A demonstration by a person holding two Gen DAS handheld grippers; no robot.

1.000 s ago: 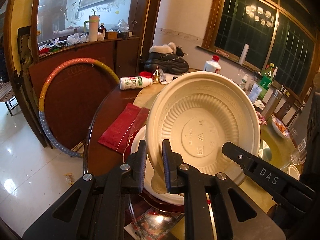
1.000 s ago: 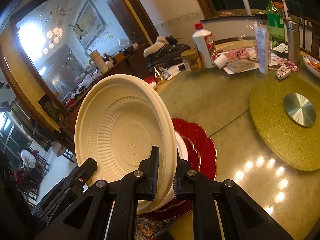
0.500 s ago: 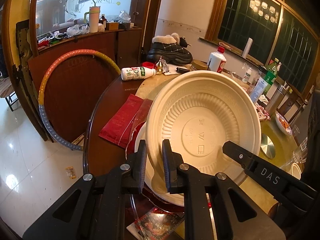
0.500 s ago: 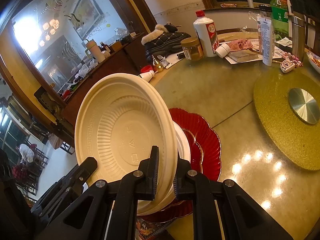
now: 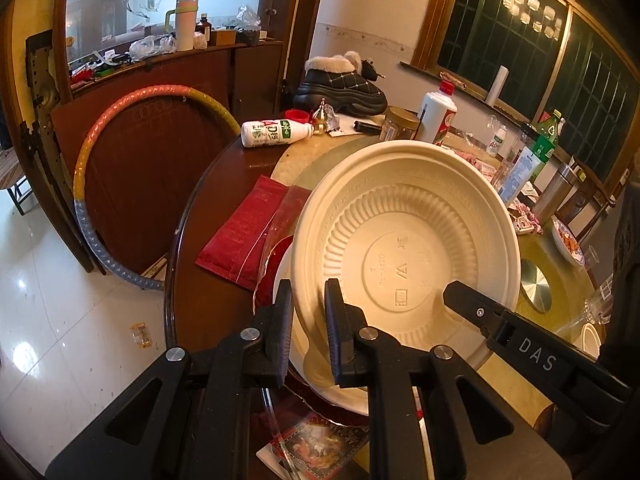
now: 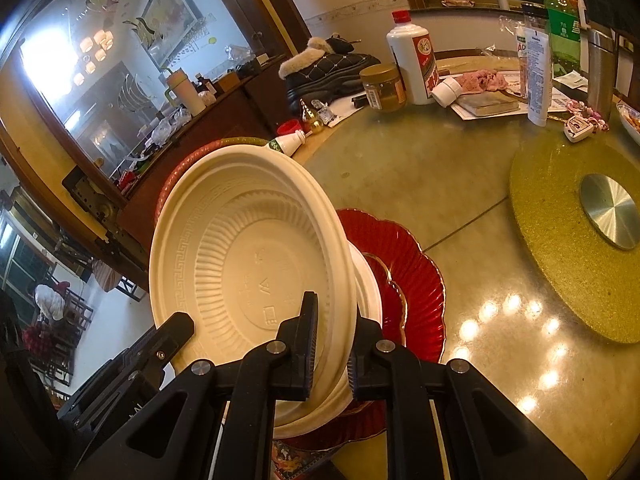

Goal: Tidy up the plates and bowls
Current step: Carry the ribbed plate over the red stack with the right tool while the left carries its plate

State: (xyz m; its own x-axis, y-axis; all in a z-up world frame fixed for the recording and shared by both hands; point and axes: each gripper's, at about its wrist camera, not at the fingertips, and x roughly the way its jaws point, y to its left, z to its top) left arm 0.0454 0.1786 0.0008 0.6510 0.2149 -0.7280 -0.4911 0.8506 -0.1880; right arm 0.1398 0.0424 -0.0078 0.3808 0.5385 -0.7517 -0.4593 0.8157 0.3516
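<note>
A cream disposable bowl (image 5: 404,248) — ribbed wall, embossed marks on its base — is held tilted over a white dish (image 6: 366,280) on a red scalloped plate (image 6: 416,280). The left gripper (image 5: 307,332) and right gripper (image 6: 332,344) each pinch its near rim — jaws clamped.

Warm, yellowish indoor light fills both wrist views, thrown by a chandelier mirrored in the dark window (image 5: 532,12) at far right and in the wall mirror (image 6: 92,52) at far left. Bright spots of glare dot the glossy table (image 6: 512,312) and the pale floor tiles (image 5: 24,352). Fisheye distortion bends door frames and edges; corners fall off to black. Focus is sharp throughout.
</note>
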